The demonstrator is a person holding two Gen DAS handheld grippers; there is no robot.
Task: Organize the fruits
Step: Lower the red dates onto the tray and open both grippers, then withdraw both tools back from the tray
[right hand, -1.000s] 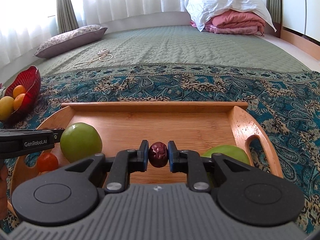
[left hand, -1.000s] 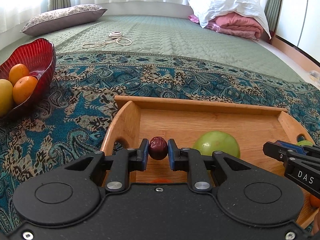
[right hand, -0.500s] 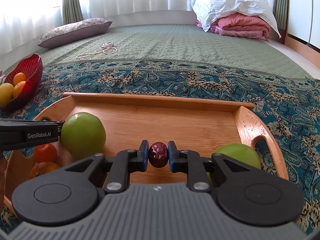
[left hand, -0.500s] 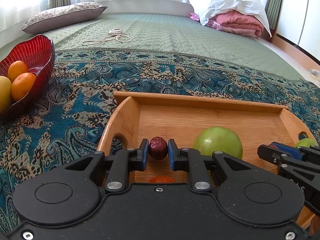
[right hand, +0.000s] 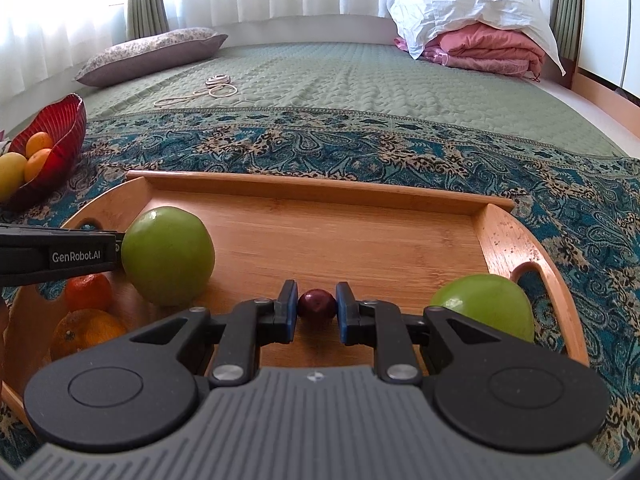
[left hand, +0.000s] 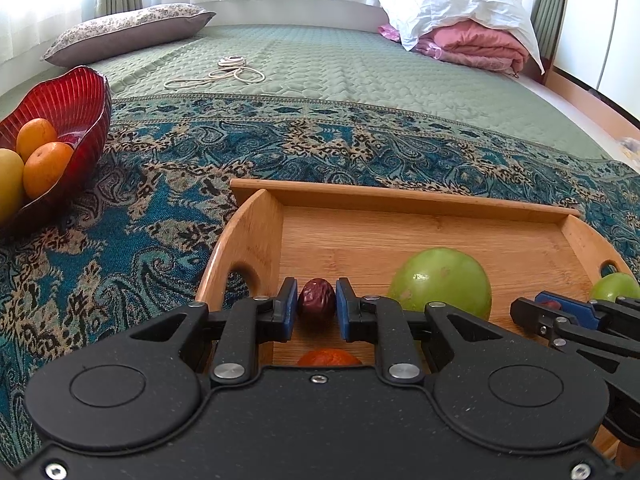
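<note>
I am holding two grippers over the wooden tray (right hand: 508, 240), left gripper (left hand: 317, 307) fingers closing on one red date (left hand: 317, 300), right gripper (right hand: 317, 309) fingers pinching another dark date (right hand: 317, 303), two green apples (right hand: 167, 255) and two oranges (right hand: 89, 292) lying in the tray, red bowl (left hand: 76, 100) keeping three fruits on the bed.

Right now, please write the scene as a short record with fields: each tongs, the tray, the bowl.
left tongs: shut on a wrinkled dark red fruit, above the tray's left end
right tongs: shut on a smooth dark red fruit, above the tray
wooden tray: holds two green apples and two oranges
red bowl: left of the tray on the patterned blanket, holds two oranges and one yellow fruit
</note>
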